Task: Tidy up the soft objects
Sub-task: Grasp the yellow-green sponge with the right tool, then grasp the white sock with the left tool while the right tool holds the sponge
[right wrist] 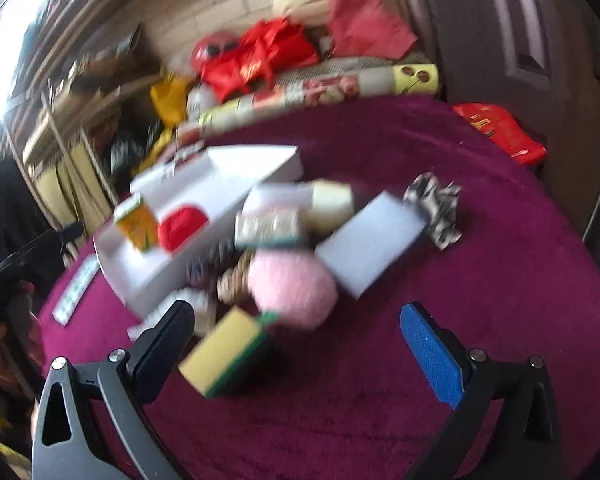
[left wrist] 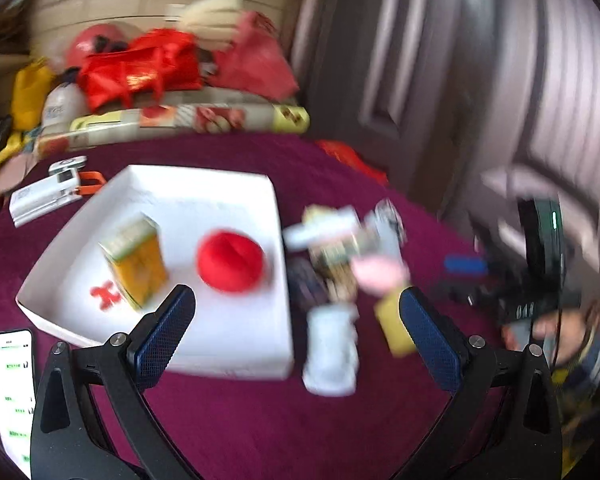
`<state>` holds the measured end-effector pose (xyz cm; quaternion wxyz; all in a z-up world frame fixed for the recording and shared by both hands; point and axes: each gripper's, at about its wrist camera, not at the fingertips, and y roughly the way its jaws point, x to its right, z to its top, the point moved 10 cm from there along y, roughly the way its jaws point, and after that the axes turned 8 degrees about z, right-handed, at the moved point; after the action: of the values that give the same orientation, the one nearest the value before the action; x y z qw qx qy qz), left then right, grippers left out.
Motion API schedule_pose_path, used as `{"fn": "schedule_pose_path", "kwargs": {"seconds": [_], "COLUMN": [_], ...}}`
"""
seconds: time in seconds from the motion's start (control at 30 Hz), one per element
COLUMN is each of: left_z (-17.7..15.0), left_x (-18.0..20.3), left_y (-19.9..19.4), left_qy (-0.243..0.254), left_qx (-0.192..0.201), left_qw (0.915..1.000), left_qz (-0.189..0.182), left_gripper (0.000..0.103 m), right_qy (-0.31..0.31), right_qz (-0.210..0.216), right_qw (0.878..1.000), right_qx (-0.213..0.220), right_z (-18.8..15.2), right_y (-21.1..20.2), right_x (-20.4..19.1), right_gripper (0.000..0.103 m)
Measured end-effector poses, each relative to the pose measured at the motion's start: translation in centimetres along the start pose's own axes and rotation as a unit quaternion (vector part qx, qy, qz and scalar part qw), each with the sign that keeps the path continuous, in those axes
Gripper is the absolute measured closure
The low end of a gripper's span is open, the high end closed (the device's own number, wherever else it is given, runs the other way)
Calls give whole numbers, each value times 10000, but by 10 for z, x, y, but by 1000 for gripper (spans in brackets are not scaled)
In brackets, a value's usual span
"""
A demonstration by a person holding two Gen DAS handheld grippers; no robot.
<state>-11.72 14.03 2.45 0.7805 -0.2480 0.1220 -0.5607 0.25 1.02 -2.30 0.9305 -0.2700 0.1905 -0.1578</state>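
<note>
Left gripper (left wrist: 296, 300) gapes wide, holding nothing; right gripper (right wrist: 296, 316) likewise, above the sponge (right wrist: 226, 354).

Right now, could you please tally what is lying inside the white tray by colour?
Red: 1, a round soft ball.
Yellow: 1, a small carton.
Total: 2 things in the white tray; the red mark on its floor looks printed, so I left it out. Both grippers are open and hold nothing.

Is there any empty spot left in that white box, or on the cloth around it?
The white box has bare floor behind the red ball and juice carton. The purple cloth is bare right of the crowded pile around the pink ball.
</note>
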Motion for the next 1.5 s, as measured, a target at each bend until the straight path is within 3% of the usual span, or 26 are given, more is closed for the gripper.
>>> {"fn": "schedule_pose_path", "kwargs": {"seconds": [0.1, 0.27, 0.37, 0.43, 0.5, 0.57, 0.73, 0.83, 1.17, 1.4, 1.5], "left_z": [-24, -41, -45, -51, -55, -54, -45, -40, -47, -41, -30], "left_x": [18, 36, 48, 53, 55, 55, 57, 65, 83, 97, 85], "left_y": [5, 19, 28, 35, 38, 38, 36, 36, 66, 51, 47], "left_qy": [412, 631, 853, 950, 990, 1006, 762, 735, 917, 578, 733], "left_qx": [-201, -470, -607, -728, -785, -789, -704, -663, -1095, -1058, -776], "left_qw": [9989, 9968, 9945, 9928, 9919, 9918, 9944, 9945, 9892, 9866, 9926], "left_qz": [89, 118, 90, 88, 103, 74, -177, -346, -318, -1099, -581], "left_gripper": [0, 0, 1, 2, 3, 3, 4, 4, 4, 4, 4], "right_qy": [-215, -138, -38, -28, -4, 160, 780, 906, 1041, 1170, 1203], "right_qz": [130, 354, 353, 362, 345, 427, 185, -8, 169, 291, 331], "right_qw": [9995, 9984, 9975, 9962, 9960, 9963, 9966, 9958, 9944, 9927, 9922], "right_qx": [-165, -411, -614, -795, -821, -722, -163, -92, -37, -47, -40], "right_z": [-9, -13, -18, -27, -31, -29, -19, -27, -32, -28, -28], "right_y": [5, 23, 37, 44, 43, 33, 3, 0, -2, 2, 2], "right_x": [-13, -29, -31, -31, -26, -17, 36, 53, 52, 51, 50], "right_gripper": [3, 14, 31, 55, 59, 61, 61, 61, 61, 60, 60]}}
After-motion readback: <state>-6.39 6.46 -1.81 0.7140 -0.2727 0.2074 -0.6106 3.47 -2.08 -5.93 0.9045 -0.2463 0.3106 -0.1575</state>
